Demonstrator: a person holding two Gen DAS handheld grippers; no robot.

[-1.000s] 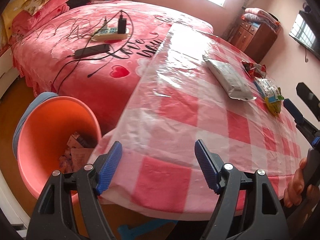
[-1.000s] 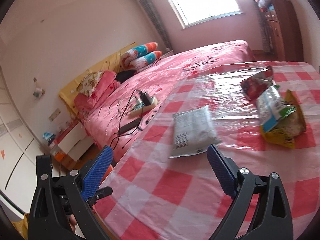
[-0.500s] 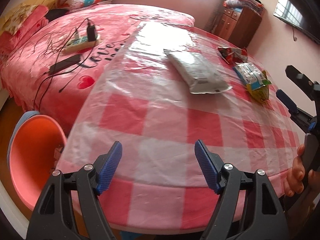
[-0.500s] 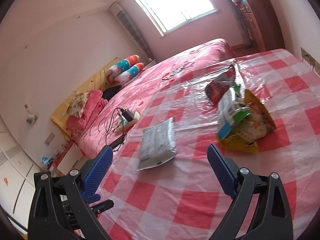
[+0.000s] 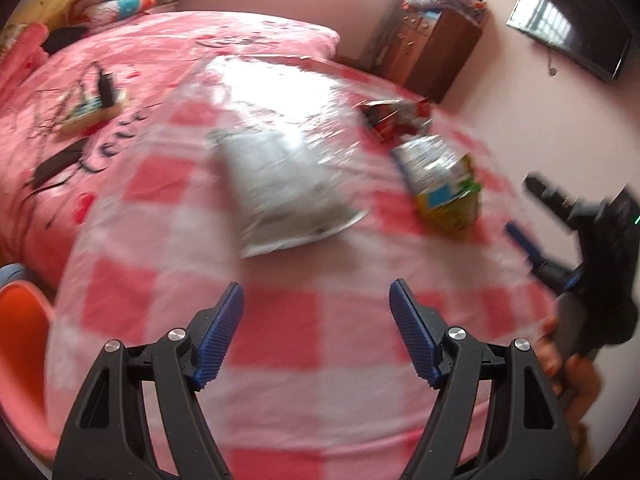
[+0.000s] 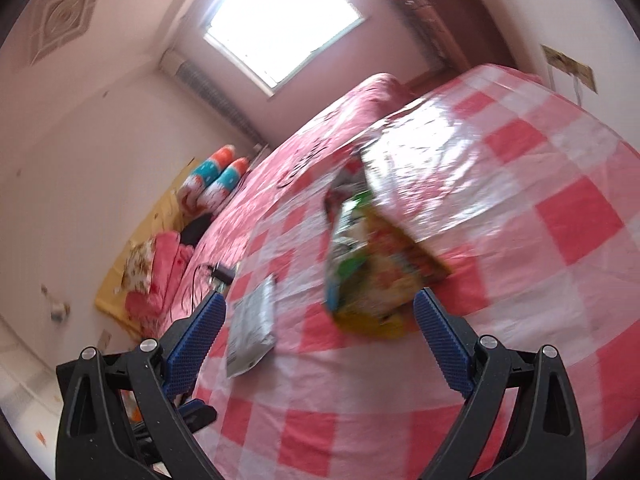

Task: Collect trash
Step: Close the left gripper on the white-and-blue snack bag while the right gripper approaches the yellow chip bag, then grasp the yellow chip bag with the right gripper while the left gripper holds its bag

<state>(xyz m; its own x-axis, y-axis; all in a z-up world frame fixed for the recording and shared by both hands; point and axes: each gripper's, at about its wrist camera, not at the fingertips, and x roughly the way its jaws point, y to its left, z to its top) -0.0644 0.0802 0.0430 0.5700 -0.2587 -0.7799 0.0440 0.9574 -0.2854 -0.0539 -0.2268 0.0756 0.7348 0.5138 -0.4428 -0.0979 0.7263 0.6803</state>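
Note:
A silver-grey packet (image 5: pixel 280 196) lies on the pink checked table (image 5: pixel 280 332), ahead of my open, empty left gripper (image 5: pixel 316 304). A yellow snack bag (image 5: pixel 444 188) lies to its right, with a red wrapper (image 5: pixel 392 116) behind it. In the right wrist view the yellow snack bag (image 6: pixel 376 276) sits just ahead of my open, empty right gripper (image 6: pixel 320 316), the packet (image 6: pixel 254 324) to its left. The right gripper also shows at the right edge of the left wrist view (image 5: pixel 532 224). An orange bin (image 5: pixel 20 364) stands at the table's left.
A pink bed (image 5: pixel 132 64) lies left of the table, with a power strip (image 5: pixel 94 106), cables and a black phone (image 5: pixel 56 166) on it. A wooden cabinet (image 5: pixel 432 48) stands at the back right and a wall TV (image 5: pixel 572 32) hangs beyond.
Both grippers have moved forward over the table toward the wrappers. The right wrist view has tilted and closed in on the yellow bag. The bin has slid to the left edge.

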